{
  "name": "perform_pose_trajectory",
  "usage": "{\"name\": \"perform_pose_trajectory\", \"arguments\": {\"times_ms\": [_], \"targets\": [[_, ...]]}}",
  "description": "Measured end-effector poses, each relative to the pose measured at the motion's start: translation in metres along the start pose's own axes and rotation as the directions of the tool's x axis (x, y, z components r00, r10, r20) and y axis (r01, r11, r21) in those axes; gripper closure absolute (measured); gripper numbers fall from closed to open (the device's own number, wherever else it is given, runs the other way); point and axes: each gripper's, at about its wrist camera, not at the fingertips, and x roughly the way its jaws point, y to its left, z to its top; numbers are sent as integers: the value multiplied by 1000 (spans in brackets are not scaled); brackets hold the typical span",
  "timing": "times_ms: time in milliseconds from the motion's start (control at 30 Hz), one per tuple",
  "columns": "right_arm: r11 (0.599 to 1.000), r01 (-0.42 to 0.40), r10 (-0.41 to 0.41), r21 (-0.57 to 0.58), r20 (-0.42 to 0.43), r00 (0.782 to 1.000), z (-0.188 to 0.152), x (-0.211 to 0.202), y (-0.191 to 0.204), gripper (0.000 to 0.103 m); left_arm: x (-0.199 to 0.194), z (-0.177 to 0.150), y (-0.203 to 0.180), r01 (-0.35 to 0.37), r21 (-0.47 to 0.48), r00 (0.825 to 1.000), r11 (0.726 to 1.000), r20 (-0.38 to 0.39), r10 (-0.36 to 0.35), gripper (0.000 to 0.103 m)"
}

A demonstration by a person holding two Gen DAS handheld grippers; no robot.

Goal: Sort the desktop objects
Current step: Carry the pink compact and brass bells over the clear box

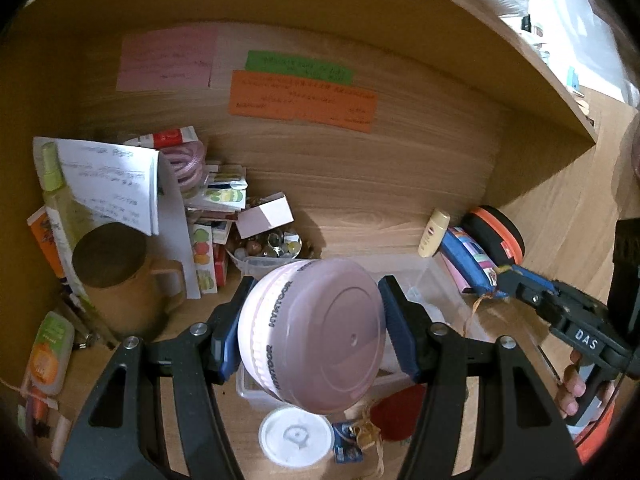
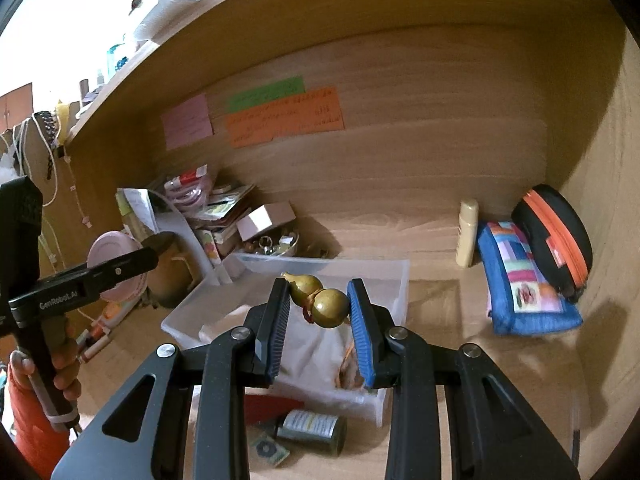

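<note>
Desk alcove [image 2: 420, 184]: one wood-grain recess is seen, with three paper notes stuck on its back wall, one pink [image 1: 166, 58], one green [image 1: 300, 66], one orange [image 1: 302, 100].
Clear plastic bin [image 2: 384, 276]: one open, translucent box is set on the desk below both grippers; white material is seen lying inside it.
Pink round container [image 1: 316, 332]: one pale pink lidded tub is seen, tilted with its flat lid toward the camera; dark lettering runs round its side band. It is held up over the bin.
Left gripper [image 1: 312, 328]: its blue-padded jaws are pressed against the two sides of the pink round container.
Black round case [image 2: 554, 236]: one, with an orange zip, is leaned in the right corner.
Blue patchwork pouch [image 2: 524, 280]: one is laid just beside the case.
Brown mug [image 1: 116, 272]: one is stood at the left, amid a pile of booklets and packets.
Cream bottle [image 2: 467, 232]: one is stood upright against the back wall.
Small tin can [image 2: 312, 428]: one is laid on its side in front of the bin.
Brass gourd charm [image 2: 320, 300]: one double-bulbed, olive-gold ornament is seen, with a cord hanging below, held above the bin.
Right gripper [image 2: 320, 306]: its jaws are nearly together, pinching the gourd's larger bulb.
</note>
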Motion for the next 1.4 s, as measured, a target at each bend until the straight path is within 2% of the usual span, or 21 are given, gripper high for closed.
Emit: {"name": "perform_pose_trajectory", "arguments": {"times_ms": [233,500,800,1067,1400], "targets": [[999,23,-23,-41,1,1000,22,27,-1,76,27,5,1,7,14,999,1000,-32,-7,42],[997,33,-38,-72,-62,997,28,64,-2,76,59,8,6,16,12,997,1000,-74,-15,42],[998,36,-44,-57,-148,988,11,95,-11,76,89,8,9,11,19,992,1000,-127,-8,42],[999,26,-29,-19,-198,980,-1,108,-17,76,112,3,6,-21,55,987,998,-158,30,42],[998,32,-43,-46,-266,963,-16,125,-8,76,128,-7,12,-71,65,978,995,-191,82,42]]}}
